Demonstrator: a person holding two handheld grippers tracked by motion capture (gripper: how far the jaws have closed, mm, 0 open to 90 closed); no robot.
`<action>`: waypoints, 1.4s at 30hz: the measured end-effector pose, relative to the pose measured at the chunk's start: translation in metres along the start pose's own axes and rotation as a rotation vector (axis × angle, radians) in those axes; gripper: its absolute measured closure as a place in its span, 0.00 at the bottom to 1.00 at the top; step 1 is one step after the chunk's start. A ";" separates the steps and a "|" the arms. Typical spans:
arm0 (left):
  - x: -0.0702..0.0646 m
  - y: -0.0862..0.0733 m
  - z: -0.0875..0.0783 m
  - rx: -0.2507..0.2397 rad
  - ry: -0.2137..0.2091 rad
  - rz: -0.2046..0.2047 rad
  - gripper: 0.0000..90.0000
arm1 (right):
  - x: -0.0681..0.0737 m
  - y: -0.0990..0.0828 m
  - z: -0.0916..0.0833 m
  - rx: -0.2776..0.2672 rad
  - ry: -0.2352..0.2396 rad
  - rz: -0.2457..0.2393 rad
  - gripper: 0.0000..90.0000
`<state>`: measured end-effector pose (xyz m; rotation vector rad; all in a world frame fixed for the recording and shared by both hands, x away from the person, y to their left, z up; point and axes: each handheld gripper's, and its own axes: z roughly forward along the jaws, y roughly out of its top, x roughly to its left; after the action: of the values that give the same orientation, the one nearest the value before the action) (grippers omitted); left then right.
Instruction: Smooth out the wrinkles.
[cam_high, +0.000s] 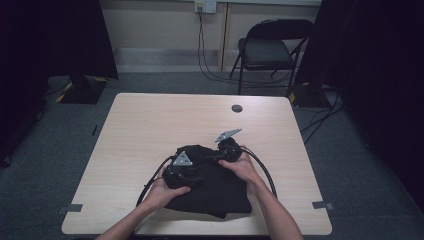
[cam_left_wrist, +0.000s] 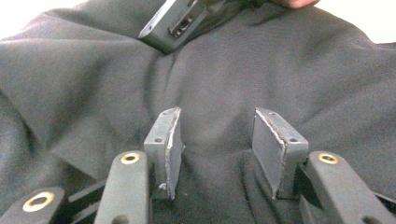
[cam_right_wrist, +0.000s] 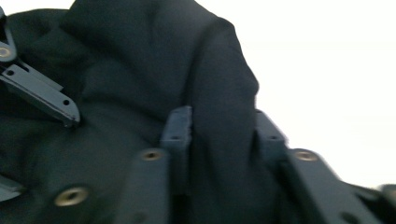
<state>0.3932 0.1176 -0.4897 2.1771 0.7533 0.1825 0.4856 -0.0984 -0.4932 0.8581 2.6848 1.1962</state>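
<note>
Right gripper view: right tool (cam_right_wrist: 222, 135) pinches black garment (cam_right_wrist: 140, 79) fold.

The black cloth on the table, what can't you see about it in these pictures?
- What kind of garment the black cloth is: high view, bunched up, too dark, hands and grippers cover it.
- Whether the right gripper already pinches the fold between its fingers: right gripper view, blurred.
- The cloth's far edge: left gripper view, cut off at the top.

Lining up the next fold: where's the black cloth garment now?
High view: the black cloth garment lies bunched at the table's near edge, centre, under both grippers.
</note>
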 end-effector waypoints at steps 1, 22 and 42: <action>0.000 0.000 0.000 -0.001 0.000 0.000 0.58 | 0.003 0.002 -0.001 0.009 -0.019 -0.022 0.81; 0.007 0.008 0.008 -0.093 0.006 -0.037 0.44 | 0.000 0.018 -0.024 -0.086 -0.044 0.022 0.83; -0.043 0.000 -0.026 0.018 -0.120 0.176 0.28 | -0.013 0.013 -0.018 -0.081 -0.071 0.073 0.83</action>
<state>0.3492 0.1095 -0.4675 2.2499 0.4977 0.1336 0.4970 -0.1105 -0.4735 0.9745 2.5510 1.2548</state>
